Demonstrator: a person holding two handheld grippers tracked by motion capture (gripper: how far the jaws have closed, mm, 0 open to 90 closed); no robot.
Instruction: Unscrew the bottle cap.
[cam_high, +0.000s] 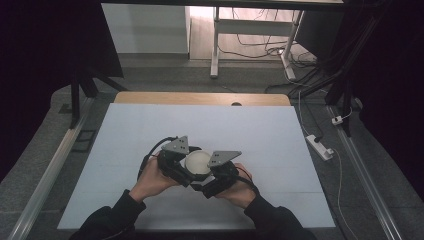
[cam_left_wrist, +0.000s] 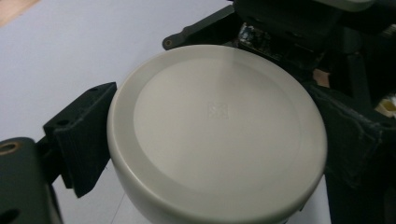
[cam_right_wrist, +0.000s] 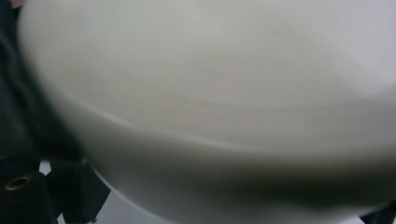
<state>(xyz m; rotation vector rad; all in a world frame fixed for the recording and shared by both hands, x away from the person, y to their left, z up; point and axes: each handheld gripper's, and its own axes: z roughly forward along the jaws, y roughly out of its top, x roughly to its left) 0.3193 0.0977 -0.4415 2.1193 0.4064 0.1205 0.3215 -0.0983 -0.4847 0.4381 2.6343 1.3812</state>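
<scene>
A white round bowl (cam_high: 197, 162) sits upside down, its flat base with a small embossed mark facing up (cam_left_wrist: 217, 135). It is over the near middle of the white table top (cam_high: 150, 130), between my two grippers. My left gripper (cam_high: 181, 161) is shut on it from the left, a black jaw pressed on each side of its wall. My right gripper (cam_high: 216, 175) closes on it from the right. In the right gripper view the bowl (cam_right_wrist: 224, 93) is very close and blurred, and a black jaw touches its lower left side.
A wooden strip (cam_high: 200, 98) runs along the table's far edge. A power strip (cam_high: 320, 146) and cables lie on the floor to the right. White table legs (cam_high: 216, 45) stand beyond. A metal rail (cam_high: 50, 170) runs along the left.
</scene>
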